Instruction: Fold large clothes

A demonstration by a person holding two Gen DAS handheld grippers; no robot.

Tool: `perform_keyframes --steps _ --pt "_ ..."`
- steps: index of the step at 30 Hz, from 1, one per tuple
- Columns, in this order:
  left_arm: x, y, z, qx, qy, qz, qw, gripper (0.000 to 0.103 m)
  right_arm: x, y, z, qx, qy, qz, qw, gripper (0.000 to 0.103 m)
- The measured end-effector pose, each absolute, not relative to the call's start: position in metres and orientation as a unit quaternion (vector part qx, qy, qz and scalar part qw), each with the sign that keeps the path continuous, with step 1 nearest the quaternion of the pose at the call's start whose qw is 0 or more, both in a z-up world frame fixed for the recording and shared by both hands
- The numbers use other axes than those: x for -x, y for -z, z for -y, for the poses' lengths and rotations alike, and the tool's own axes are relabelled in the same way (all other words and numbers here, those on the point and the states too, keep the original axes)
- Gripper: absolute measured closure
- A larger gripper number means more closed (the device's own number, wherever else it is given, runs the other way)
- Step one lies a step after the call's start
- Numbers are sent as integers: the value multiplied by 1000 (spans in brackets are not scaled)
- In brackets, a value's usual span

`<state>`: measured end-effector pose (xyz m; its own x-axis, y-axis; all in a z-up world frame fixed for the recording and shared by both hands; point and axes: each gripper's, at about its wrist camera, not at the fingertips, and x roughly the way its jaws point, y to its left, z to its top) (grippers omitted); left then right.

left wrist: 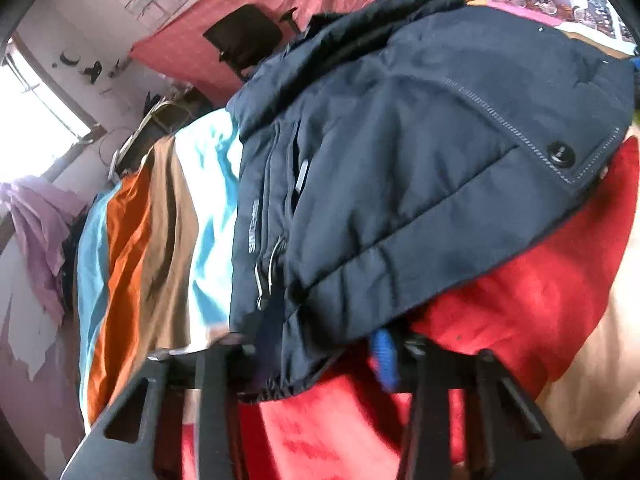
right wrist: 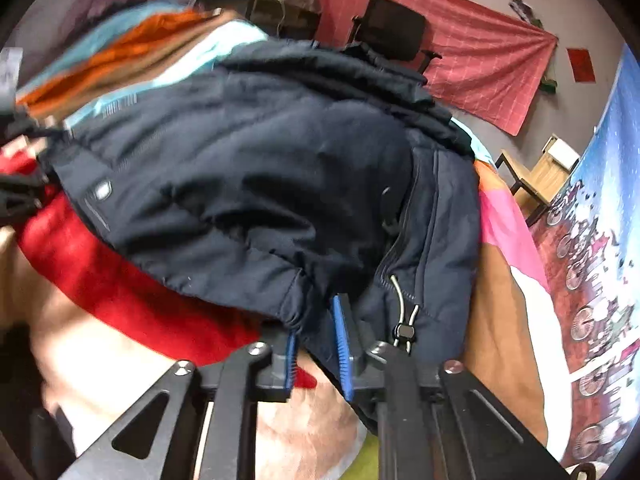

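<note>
Navy padded jacket (left wrist: pixel 400 160) lies bunched on a bed, over a striped bedspread (left wrist: pixel 152 220) and a red blanket (left wrist: pixel 520 300).

Right tongs (right wrist: pixel 318 344): blue pads set a little apart with the gathered hem between them; judged pinching the hem beside the drawcord toggle (right wrist: pixel 404 330).

Left tongs (left wrist: pixel 320 350): hem fabric drapes over the fingertips, only one blue pad (left wrist: pixel 384 356) shows. Cannot tell whether pressed together or spread.

Handling (judgement): thick quilted shell, soft but bulky, fairly heavy for cloth; surface looks smooth, likely to slip. Will spring back from a fold, not crease flat. Best hold at the stitched hem or seams, where layers are doubled; avoid the loose cord loops and the snap button (left wrist: pixel 560 154).
</note>
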<state>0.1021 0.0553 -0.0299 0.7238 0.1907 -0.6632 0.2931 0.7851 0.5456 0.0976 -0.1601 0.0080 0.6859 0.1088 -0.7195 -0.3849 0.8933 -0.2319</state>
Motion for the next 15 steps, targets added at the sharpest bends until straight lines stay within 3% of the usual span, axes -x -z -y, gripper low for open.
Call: perform_keyframes --steps 6,15 --pt "-102 -4 -48 -303 32 -334 892 95 -100 -43 174 112 -156 -339 921 95" --pt "-100 -93 -41 -237 16 -252 938 98 -95 -104 193 75 -171 -253 949 97"
